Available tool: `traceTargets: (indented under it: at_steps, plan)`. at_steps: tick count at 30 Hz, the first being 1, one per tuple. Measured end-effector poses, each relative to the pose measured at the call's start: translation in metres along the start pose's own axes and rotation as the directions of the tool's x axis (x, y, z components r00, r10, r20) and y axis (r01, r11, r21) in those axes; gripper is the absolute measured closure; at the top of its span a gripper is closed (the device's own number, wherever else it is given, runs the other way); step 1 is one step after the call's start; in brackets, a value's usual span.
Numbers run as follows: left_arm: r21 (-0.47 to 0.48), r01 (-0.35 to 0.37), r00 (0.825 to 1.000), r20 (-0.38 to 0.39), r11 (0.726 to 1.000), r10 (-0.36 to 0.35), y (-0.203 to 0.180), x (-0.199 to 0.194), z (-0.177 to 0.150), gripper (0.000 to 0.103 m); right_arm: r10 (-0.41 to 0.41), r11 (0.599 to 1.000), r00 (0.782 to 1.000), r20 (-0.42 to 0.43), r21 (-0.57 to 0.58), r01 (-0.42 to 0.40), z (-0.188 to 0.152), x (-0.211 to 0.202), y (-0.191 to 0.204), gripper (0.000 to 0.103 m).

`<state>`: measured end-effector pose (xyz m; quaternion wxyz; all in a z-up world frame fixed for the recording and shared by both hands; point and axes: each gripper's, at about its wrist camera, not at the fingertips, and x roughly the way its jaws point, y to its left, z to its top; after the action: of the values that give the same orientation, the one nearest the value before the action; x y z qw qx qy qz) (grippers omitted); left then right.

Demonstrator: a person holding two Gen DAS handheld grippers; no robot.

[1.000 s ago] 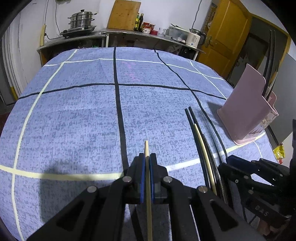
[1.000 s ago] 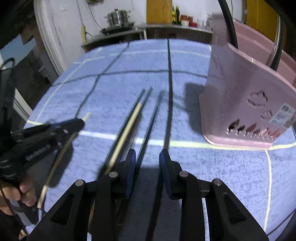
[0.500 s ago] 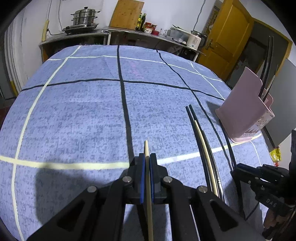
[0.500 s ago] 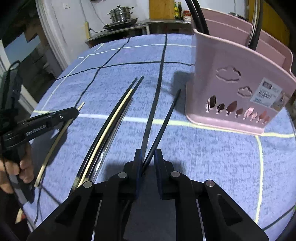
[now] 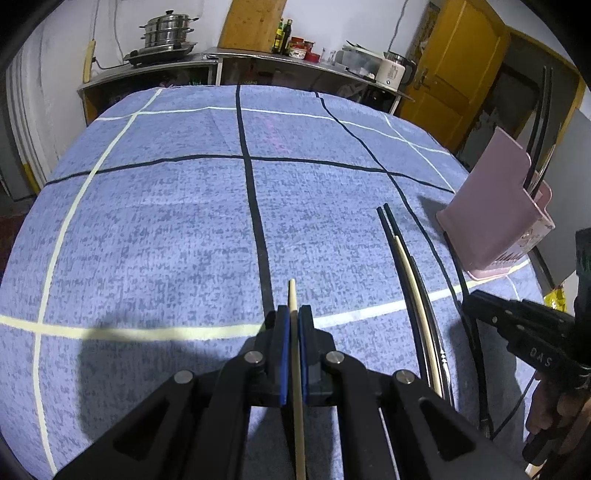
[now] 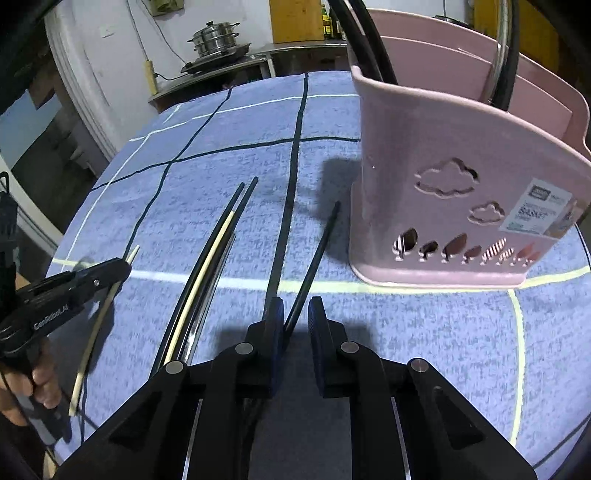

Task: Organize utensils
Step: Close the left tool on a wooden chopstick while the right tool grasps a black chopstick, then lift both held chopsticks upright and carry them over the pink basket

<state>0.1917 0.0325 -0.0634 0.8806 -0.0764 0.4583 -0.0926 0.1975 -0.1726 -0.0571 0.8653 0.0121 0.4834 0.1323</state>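
My left gripper [image 5: 293, 325] is shut on a pale wooden chopstick [image 5: 294, 295] that sticks out ahead of the pads, above the blue cloth. It also shows in the right wrist view [image 6: 122, 264] at the left. My right gripper [image 6: 295, 314] has its jaws parted, with a black chopstick [image 6: 314, 254] lying between them and pointing toward the pink utensil basket [image 6: 461, 206]. A bundle of black, pale and metal chopsticks [image 6: 210, 266] lies on the cloth to the left. The basket holds several dark utensils [image 5: 541, 122].
The table is covered by a blue cloth [image 5: 166, 229] with black and pale grid lines. A kitchen counter with a steel pot [image 5: 168, 31] stands behind the table. A yellow door [image 5: 454, 70] is at the back right.
My right gripper closed around the black chopstick half a second ago, and its jaws now stand wider apart. It has moved nearer the basket. My left gripper still holds the pale chopstick.
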Motion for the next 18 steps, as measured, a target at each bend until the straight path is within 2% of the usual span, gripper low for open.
traceTargets:
  at_steps: [6, 12, 18]
  plan:
    - [0.058, -0.017, 0.999, -0.041, 0.998, 0.019, -0.006, 0.005, 0.008, 0.098, -0.002, 1.0, 1.0, 0.005, 0.028, 0.002, 0.008, 0.006, -0.001, 0.089]
    - [0.152, -0.059, 0.994, -0.083, 0.987, 0.072, -0.021, 0.011, 0.016, 0.097, 0.004, 1.0, 1.0, 0.008, 0.03, -0.004, 0.012, 0.011, 0.001, 0.092]
    - [0.164, -0.06, 0.993, -0.092, 0.985, 0.076, -0.024, 0.013, 0.021, 0.098, 0.044, 0.999, 0.999, 0.007, 0.014, -0.044, 0.012, 0.006, 0.005, 0.097]
